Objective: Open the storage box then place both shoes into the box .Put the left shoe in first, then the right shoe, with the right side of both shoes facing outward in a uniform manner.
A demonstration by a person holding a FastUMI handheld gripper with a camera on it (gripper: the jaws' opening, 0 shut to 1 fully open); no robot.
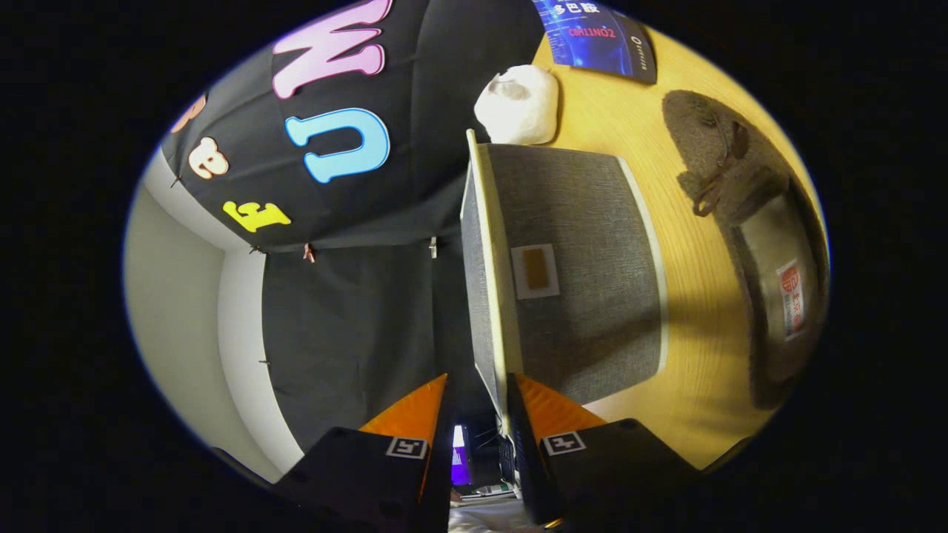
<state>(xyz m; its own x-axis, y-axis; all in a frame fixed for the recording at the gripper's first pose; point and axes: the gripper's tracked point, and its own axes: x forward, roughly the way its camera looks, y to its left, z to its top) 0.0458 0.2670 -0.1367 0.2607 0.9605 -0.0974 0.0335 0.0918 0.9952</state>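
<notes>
The claw (pixel 478 392) sits at the near edge of the grey fabric storage box (pixel 585 274), its two fingers standing apart with the box's pale-trimmed lid edge (pixel 489 281) running into the gap between them; whether either finger actually presses on that edge cannot be told, since the contact zone is dark and narrow. The box stretches away just ahead of the fingers, its broad grey face carrying a small pale label patch (pixel 535 271) with a tan centre. The whole scene is rolled sideways, so the wooden worktop (pixel 696 355) appears as an upright plane beside the box. Beyond the box on that worktop lies one brownish-grey shoe (pixel 748 222), laces showing, its insole with a small printed tag visible; its heel end runs into the warped rim of the view and is hard to make out. A white crumpled bundle (pixel 518 104), possibly paper or cloth, rests at the far end of the box, touching or just beside it. Farther off lies a dark blue printed booklet (pixel 596 33), cut off. On the other side of the fingers hangs the booth's black cloth wall (pixel 348 311), with a pale plain wall (pixel 185 311) beyond its edge. Between the finger bases a dim glimpse of a lit screen shows, too small to read.
</notes>
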